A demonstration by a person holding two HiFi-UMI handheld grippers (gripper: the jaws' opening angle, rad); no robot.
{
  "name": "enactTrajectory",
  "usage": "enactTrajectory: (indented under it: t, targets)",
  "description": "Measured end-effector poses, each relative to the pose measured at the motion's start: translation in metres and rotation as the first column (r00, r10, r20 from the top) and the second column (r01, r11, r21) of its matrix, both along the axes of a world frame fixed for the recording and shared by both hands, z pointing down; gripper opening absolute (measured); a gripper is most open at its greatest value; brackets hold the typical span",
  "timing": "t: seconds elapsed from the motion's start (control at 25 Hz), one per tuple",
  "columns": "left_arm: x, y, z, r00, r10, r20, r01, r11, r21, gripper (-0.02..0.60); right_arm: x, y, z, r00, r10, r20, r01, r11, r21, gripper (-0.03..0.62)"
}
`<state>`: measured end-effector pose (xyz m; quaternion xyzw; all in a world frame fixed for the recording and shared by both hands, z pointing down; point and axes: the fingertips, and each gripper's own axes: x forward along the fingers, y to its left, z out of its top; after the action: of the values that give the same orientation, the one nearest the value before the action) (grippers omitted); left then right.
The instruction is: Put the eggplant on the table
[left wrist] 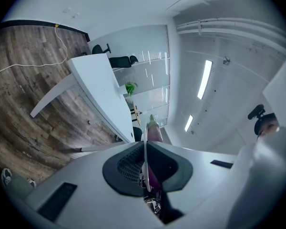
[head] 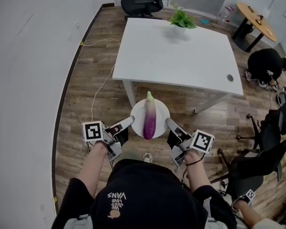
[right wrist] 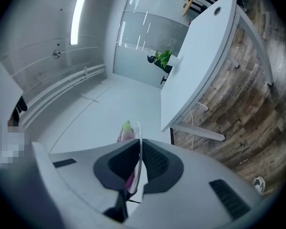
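Purple eggplant (head: 149, 120) is held lying on a white plate (head: 138, 114), whose opposite rims are clamped by the closed jaws of the left gripper (head: 128, 121) and right gripper (head: 169, 123) so that the load is supported level, short of the white counter (head: 176, 56).

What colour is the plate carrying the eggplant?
White plate, clearest in the head view.

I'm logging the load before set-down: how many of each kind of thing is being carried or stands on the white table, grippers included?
Eggplant: 1
White plate: 1
Potted plant: 1
Grippers: 2, the left gripper and the right gripper, both clamped on the plate's rim
Total: 5
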<state>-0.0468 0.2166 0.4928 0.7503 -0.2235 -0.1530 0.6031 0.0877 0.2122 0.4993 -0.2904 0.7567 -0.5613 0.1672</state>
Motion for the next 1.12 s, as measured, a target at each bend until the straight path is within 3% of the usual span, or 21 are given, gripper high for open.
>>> enactTrajectory:
  t: [0.28,1.12]
  targets:
    - [0.0,-0.016,0.003,1.0,-0.011,-0.017,0.011,1.0,-0.004,0.025,-0.002,-0.016,0.002,1.0,-0.012,0.009,0.012,1.0,-0.002,0.031]
    - [-0.038,-0.14,-0.006,0.995,0.101,-0.023,-0.101,0.995,0.003,0.025,-0.039,-0.131,-0.008,0.995,0.099,-0.021,-0.099,0.995,0.023,0.031]
